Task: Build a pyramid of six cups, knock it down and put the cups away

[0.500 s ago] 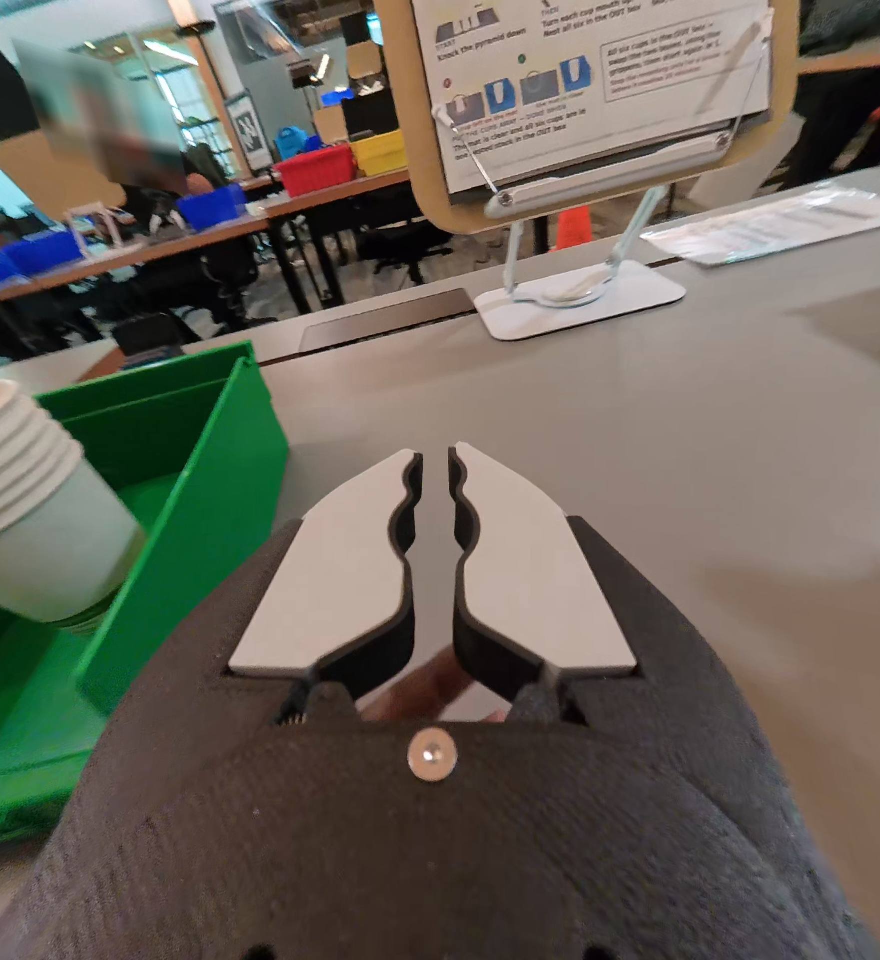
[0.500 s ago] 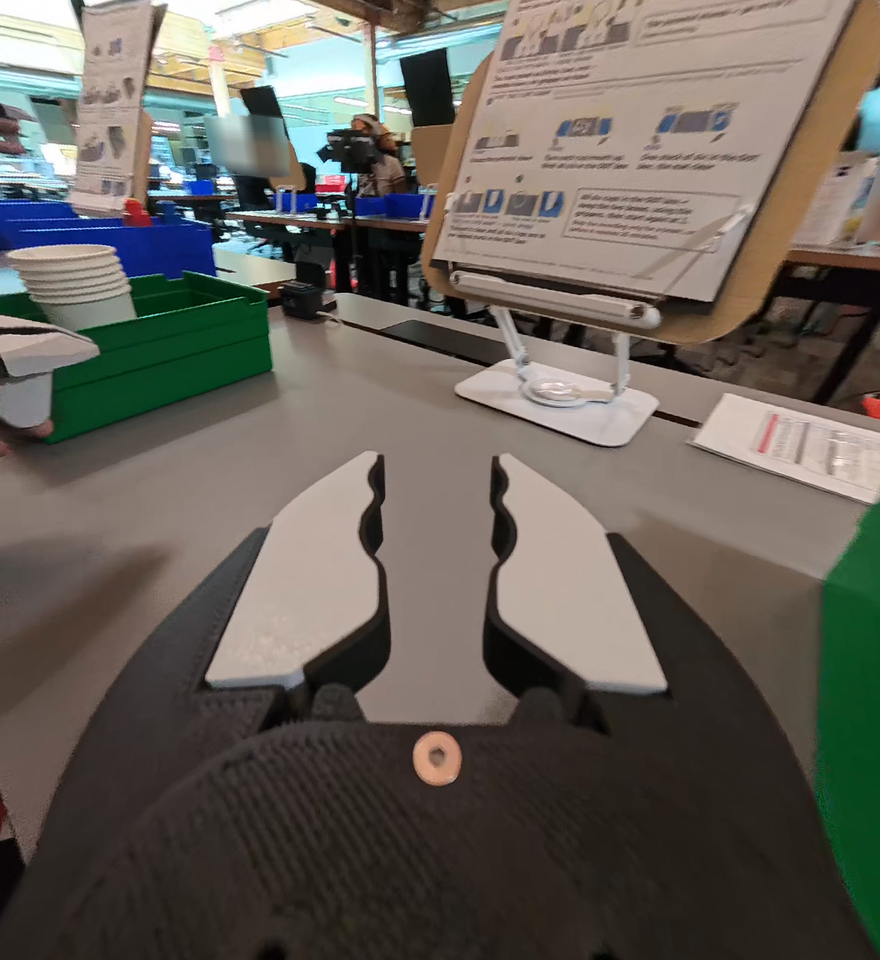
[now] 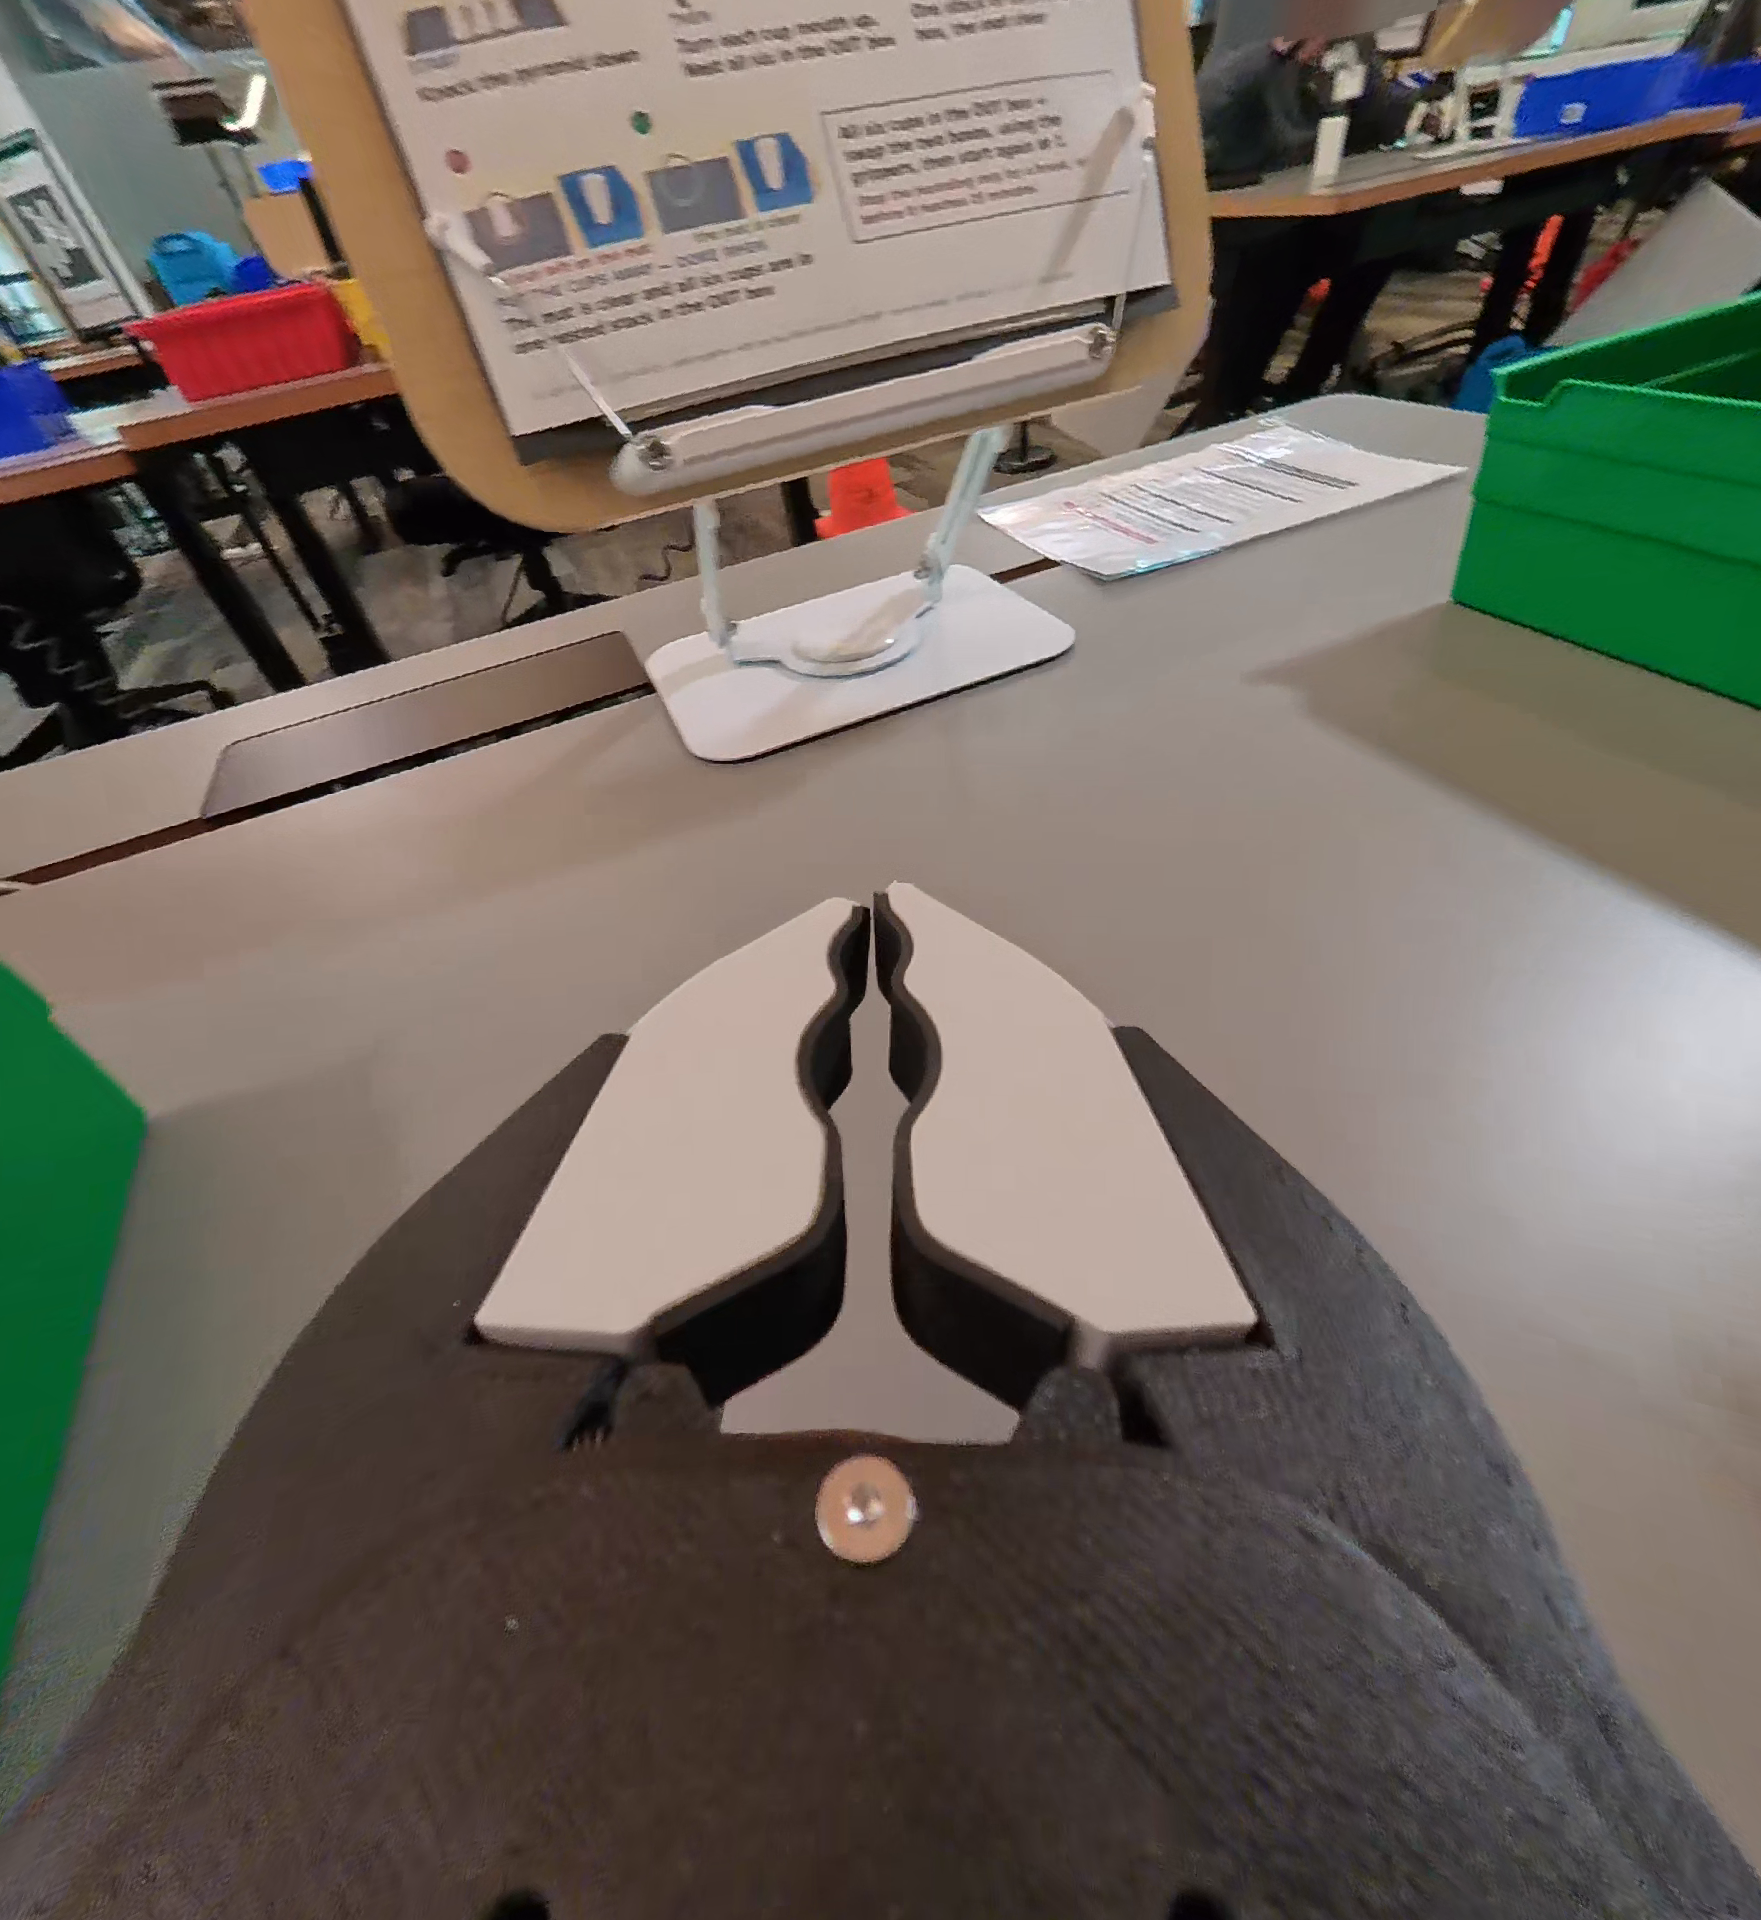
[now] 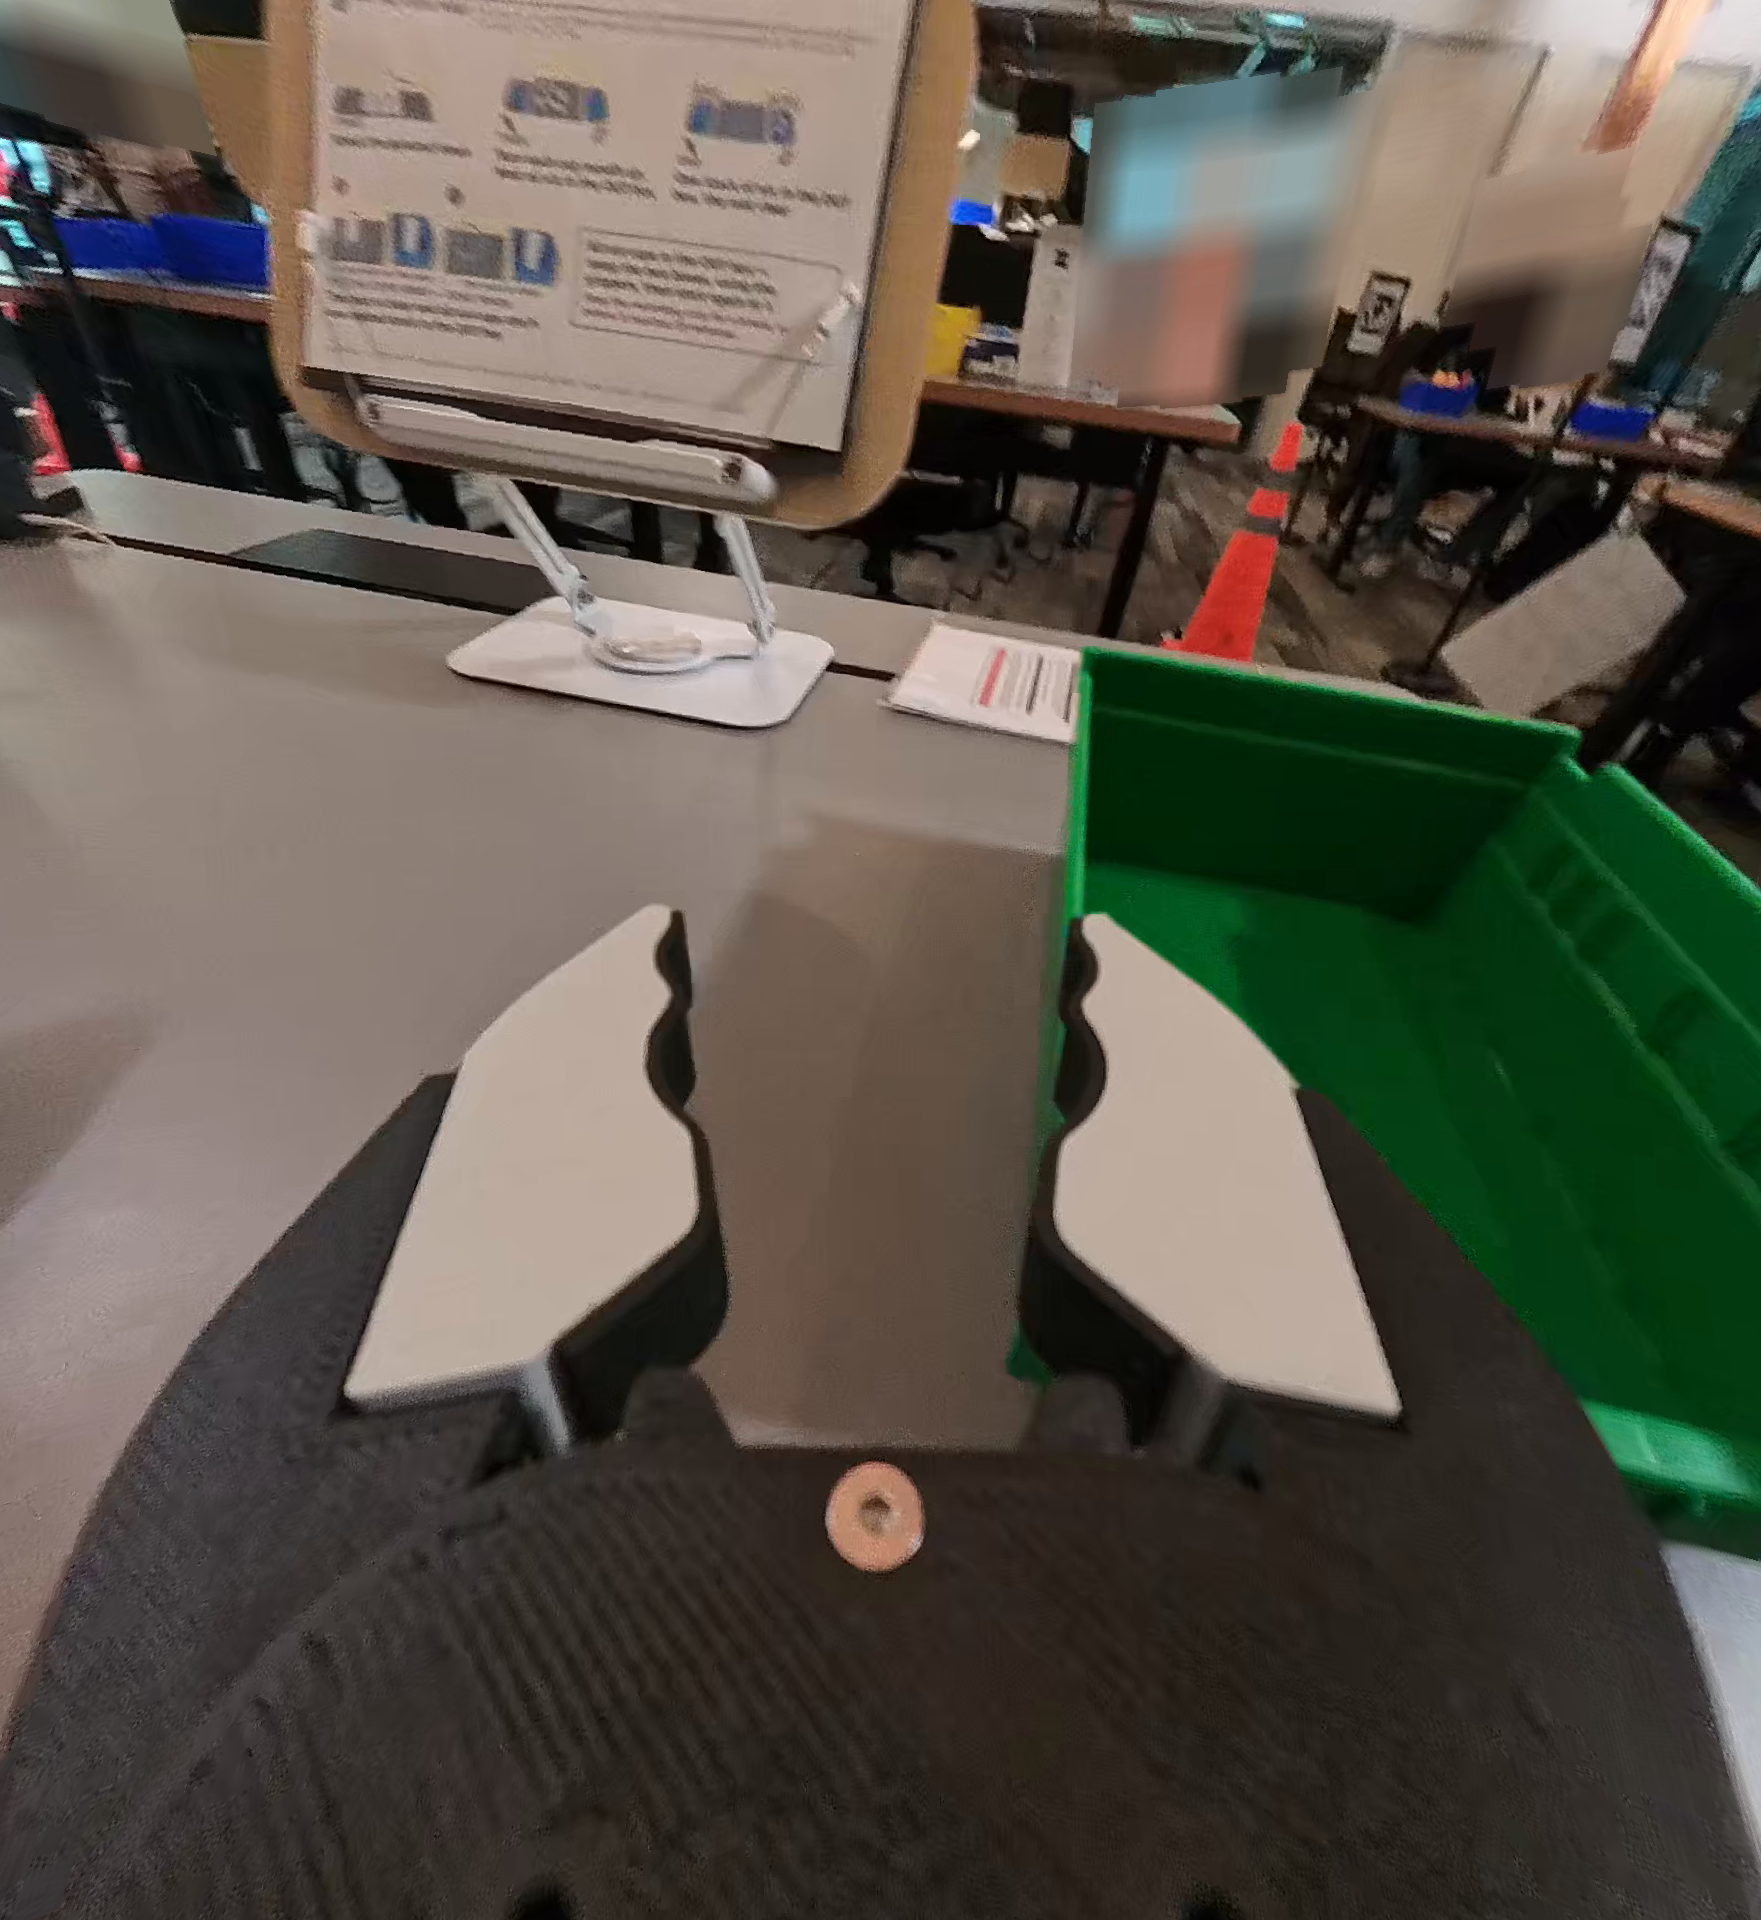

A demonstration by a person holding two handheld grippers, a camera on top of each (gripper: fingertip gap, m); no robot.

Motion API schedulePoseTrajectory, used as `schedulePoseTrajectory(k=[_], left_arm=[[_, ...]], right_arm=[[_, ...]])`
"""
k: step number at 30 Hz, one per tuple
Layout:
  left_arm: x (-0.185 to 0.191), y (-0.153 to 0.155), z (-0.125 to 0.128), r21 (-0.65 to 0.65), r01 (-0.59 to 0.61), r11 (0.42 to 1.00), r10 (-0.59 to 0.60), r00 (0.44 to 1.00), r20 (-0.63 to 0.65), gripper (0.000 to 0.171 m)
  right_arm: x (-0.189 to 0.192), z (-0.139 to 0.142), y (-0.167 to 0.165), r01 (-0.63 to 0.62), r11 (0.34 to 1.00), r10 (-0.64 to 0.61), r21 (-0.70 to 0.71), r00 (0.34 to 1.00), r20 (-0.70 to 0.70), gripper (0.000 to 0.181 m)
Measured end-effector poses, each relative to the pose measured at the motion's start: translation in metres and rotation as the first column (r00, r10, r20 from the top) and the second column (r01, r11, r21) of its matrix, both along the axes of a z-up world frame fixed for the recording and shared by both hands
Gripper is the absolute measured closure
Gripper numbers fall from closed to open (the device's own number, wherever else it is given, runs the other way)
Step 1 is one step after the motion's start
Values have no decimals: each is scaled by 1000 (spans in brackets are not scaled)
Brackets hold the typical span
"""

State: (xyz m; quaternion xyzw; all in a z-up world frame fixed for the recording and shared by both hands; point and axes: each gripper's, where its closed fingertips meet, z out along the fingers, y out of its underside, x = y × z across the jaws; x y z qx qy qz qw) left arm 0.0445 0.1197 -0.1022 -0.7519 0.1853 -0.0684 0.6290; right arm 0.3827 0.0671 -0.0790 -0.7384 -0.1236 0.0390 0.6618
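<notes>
Left wrist view: the left gripper [image 3: 873,914] is held above the grey table [image 3: 1271,883] with its jaws closed, tips all but touching, and nothing between them. A green bin [image 3: 14,1299] stands at the left edge of the frame, just beside the gripper body; a second green bin [image 3: 1645,520] stands well apart at the far right. Straight ahead, a document stand [image 3: 855,655] on a white base carries an instruction sheet [image 3: 772,197] on a tan board. A printed sheet in a clear sleeve [image 3: 1208,499] lies flat between the stand and the right-hand bin. Right wrist view: the right gripper [image 4: 876,935] is held above the same table [image 4: 284,831] with its jaws wide apart and empty. Its right finger overlaps the near left wall of an open green bin [image 4: 1375,935], whose visible interior is bare; contact cannot be determined. The document stand [image 4: 647,665] is ahead to the left, with a paper sheet [image 4: 990,686] lying just behind the bin's far left corner. An orange traffic cone [image 4: 1234,592] stands on the floor beyond the table.
</notes>
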Motion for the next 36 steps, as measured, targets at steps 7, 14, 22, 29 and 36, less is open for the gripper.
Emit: schedulePoseTrajectory(k=[7,14,22,29,36], left_arm=[[21,7,-8,-41,70,997,-70,998,-1,169],[16,5,-12,-71,66,995,-66,998,10,169],[6,-1,-19,-106,52,993,-51,999,4,168],[-2,-4,-21,-112,26,993,-28,999,-16,168],[-5,-6,-21,-113,16,993,-18,1000,-13,169]], right_arm=[[45,13,-11,155,986,-151,62,987,-55,108],[53,-9,0,188,981,-192,-57,979,-64,110],[48,-29,12,172,972,-186,-162,979,-79,120],[49,-32,19,130,975,-157,-180,977,-147,172],[57,-32,23,161,972,-175,-170,982,-72,176]])
